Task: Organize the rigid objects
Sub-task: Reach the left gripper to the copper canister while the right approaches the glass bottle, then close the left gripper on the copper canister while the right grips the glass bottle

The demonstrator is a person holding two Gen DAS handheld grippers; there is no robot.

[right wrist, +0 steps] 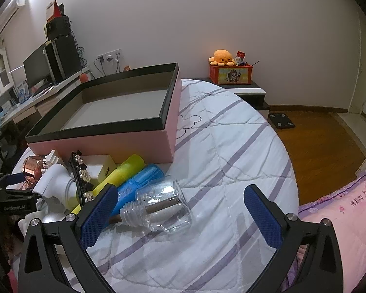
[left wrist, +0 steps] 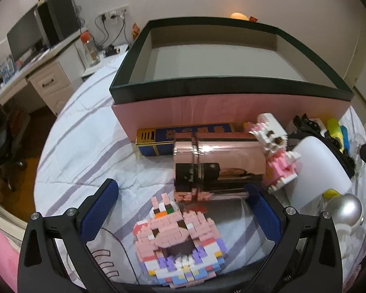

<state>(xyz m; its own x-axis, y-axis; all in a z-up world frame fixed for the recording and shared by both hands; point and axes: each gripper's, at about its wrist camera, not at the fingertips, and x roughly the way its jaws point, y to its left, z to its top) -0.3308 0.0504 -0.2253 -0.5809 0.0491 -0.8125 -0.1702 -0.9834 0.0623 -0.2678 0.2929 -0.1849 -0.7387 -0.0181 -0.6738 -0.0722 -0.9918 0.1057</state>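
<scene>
Blue-padded fingers (left wrist: 102,210) of the left gripper (left wrist: 183,214) stand spread wide, grasping nothing; between them lies a pink building-block figure (left wrist: 178,241) on the bed quilt (left wrist: 85,146). Just beyond the fingertips a rose-gold metallic cylinder (left wrist: 217,161) lies on its side, its polished wall mirroring the blocks below. Behind it, a blue and gold carton (left wrist: 183,134) rests against the pink wall of a large open box (left wrist: 231,97) with a dark rim and a bare grey floor. A second, smaller pink and white block figure (left wrist: 275,149) leans at the cylinder's right end, beside a white rounded object (left wrist: 322,171) and a silver ball (left wrist: 346,210). On the right side, the right gripper (right wrist: 180,214) likewise has its fingers (right wrist: 263,222) released and well apart, holding nothing. A clear glass bottle (right wrist: 158,207) lies on its side between them, nearer the left finger, neck pointing toward that finger; whether it touches the pad cannot be told. Just beyond it lie a blue plastic case (right wrist: 139,183) and a yellow tube (right wrist: 124,171), then a white block (right wrist: 102,166) and a dark beaded strip (right wrist: 80,175), all heaped at the foot of the box. Further out stand a desk with monitor (right wrist: 38,73) and an orange plush toy (right wrist: 222,57) on a red container.
</scene>
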